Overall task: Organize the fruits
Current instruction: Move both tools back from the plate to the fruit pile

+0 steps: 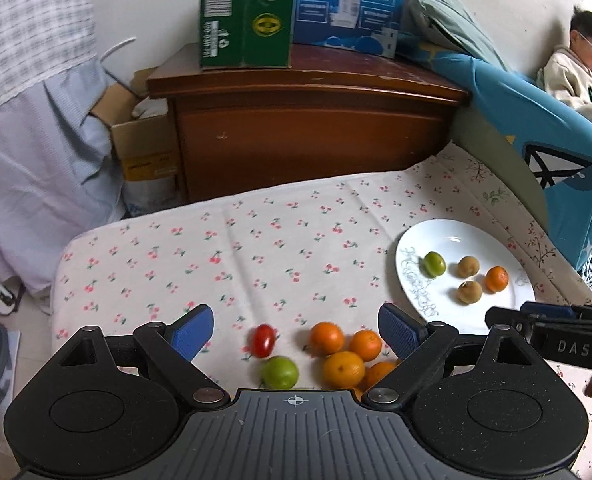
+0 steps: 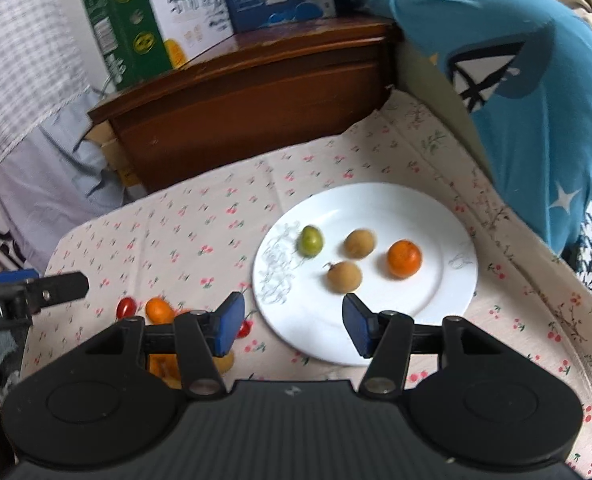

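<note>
My left gripper (image 1: 296, 316) hangs open and wide over a loose cluster on the cherry-print cloth: a red cherry tomato (image 1: 263, 340), a green fruit (image 1: 280, 372) and several oranges (image 1: 343, 368). None of them touches its blue pads (image 1: 192, 332). A white plate (image 1: 467, 236) at the right carries a green fruit (image 1: 433, 264), two brown fruits (image 1: 468, 267) and an orange (image 1: 497, 279). My right gripper (image 2: 294, 304) stands partly open over the plate's (image 2: 375, 208) near rim, nothing between its fingers. The orange (image 2: 404, 258) and the green fruit (image 2: 311, 241) lie beyond it.
A dark wooden cabinet (image 1: 307, 128) with a green box (image 1: 248, 12) and a blue box (image 1: 347, 0) stands behind the table. A blue cushion (image 2: 527, 100) rises at the right. A person (image 1: 579, 68) sits far right. A cardboard box (image 1: 144, 148) is at the left.
</note>
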`<state>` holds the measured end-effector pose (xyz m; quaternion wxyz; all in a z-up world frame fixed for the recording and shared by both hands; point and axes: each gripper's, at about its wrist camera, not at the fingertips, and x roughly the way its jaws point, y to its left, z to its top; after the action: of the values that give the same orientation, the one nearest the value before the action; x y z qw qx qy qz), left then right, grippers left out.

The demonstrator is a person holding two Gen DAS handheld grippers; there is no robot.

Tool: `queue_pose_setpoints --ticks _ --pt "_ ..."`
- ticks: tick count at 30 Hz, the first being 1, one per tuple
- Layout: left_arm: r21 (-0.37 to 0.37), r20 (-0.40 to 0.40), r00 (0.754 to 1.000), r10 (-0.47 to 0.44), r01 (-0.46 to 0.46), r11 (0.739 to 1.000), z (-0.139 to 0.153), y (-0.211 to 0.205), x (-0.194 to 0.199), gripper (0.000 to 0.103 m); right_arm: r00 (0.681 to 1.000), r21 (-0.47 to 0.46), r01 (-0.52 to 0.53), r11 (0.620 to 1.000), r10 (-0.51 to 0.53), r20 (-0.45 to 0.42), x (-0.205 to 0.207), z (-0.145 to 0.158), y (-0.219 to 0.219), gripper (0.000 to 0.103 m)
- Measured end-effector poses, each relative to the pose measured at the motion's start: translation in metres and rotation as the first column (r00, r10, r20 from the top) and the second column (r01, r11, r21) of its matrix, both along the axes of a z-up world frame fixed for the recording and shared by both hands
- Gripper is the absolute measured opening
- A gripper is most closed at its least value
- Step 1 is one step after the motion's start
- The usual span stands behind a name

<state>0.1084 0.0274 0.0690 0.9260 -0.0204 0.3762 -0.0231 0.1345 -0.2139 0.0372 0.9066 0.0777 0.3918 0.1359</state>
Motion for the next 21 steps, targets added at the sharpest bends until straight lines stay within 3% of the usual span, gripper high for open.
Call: queue_pose_setpoints --ticks 21 --pt "-0.007 -0.084 0.996 -0.020 0.020 1.000 -0.036 0.027 -0.036 0.091 0.976 0.017 -0.218 0.976 0.218 -0.007 -0.033 -0.014 0.034 0.052"
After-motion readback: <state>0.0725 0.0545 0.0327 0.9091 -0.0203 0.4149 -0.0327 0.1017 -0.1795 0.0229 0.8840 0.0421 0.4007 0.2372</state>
